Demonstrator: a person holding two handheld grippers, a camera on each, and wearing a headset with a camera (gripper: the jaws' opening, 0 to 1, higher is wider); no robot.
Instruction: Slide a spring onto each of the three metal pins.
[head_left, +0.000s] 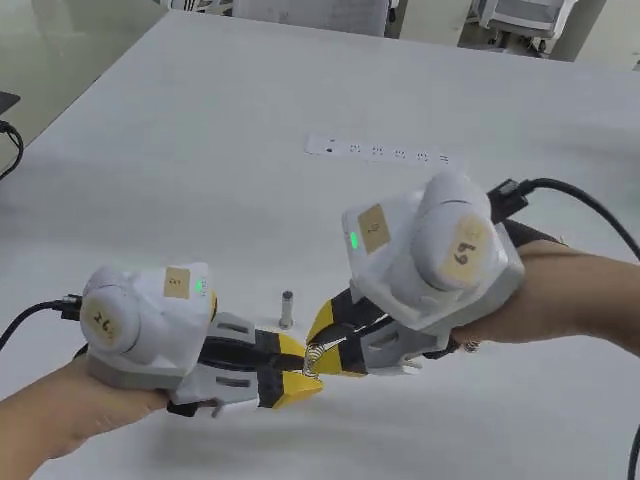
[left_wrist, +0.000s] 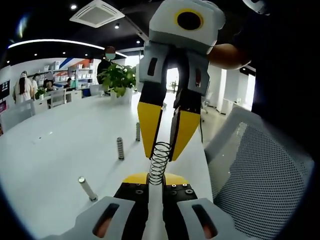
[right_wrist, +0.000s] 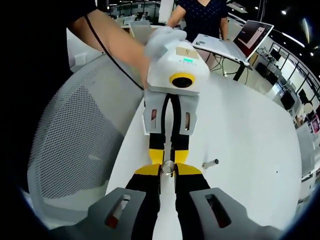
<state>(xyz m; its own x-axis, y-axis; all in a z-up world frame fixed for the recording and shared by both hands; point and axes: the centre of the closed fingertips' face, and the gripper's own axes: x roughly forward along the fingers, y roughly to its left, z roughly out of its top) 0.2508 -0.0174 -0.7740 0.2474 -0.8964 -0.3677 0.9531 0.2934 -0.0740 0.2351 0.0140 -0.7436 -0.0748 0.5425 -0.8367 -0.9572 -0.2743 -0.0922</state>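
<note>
A small metal spring (head_left: 313, 357) hangs above the white table (head_left: 200, 180), between the yellow tips of both grippers. My left gripper (head_left: 298, 378) pinches one end of it and my right gripper (head_left: 322, 340) pinches the other, tip to tip. In the left gripper view the spring (left_wrist: 159, 165) rises from my left gripper (left_wrist: 156, 178) into the right gripper (left_wrist: 161, 152). In the right gripper view the spring (right_wrist: 168, 167) shows end-on. A bare pin (head_left: 287, 308) stands just behind the tips. Beside the bare pin (left_wrist: 87, 188), two further pins (left_wrist: 120, 148) look ribbed, as if carrying springs.
A white power strip (head_left: 375, 150) lies farther back on the table. A grey mesh chair (left_wrist: 260, 165) stands at the table's near edge beside the person. A laptop (right_wrist: 225, 45) sits at the table's far end, with another person behind it.
</note>
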